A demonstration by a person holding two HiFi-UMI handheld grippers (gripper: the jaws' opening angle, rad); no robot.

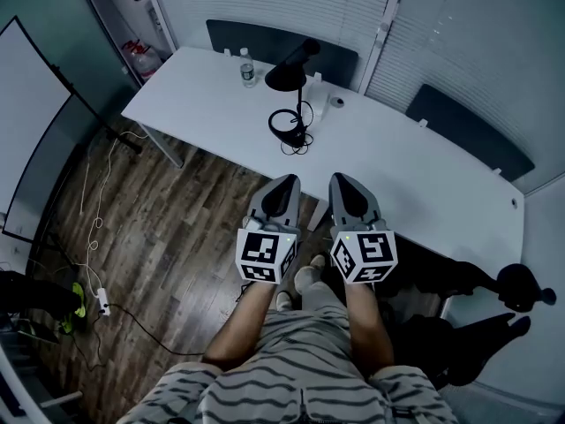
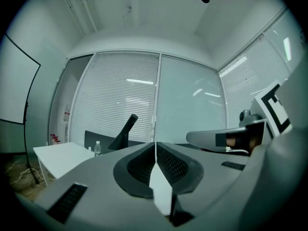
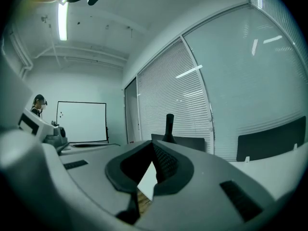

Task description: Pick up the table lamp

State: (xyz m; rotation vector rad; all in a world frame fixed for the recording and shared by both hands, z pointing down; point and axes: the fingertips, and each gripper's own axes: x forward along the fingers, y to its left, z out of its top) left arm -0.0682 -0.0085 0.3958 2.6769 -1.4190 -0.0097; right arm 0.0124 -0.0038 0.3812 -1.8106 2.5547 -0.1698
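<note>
The black table lamp [image 1: 290, 95] stands on the white table [image 1: 424, 175], its shade high and its ring base with a coiled cord near the front edge. Its shade also shows in the left gripper view [image 2: 124, 131] and the right gripper view [image 3: 169, 128]. My left gripper [image 1: 287, 181] and right gripper [image 1: 342, 178] are held side by side, level, short of the table edge and well apart from the lamp. Both are shut with nothing between the jaws, as the left gripper [image 2: 155, 150] and right gripper [image 3: 154, 150] show in their own views.
A water bottle [image 1: 248, 67] stands behind the lamp, and a small white object [image 1: 336, 102] lies to its right. Dark chair backs [image 1: 282, 42] [image 1: 468, 126] line the far side. A whiteboard [image 1: 26, 131] stands left, cables [image 1: 97, 299] lie on the wood floor, and a chair base [image 1: 512, 290] sits right.
</note>
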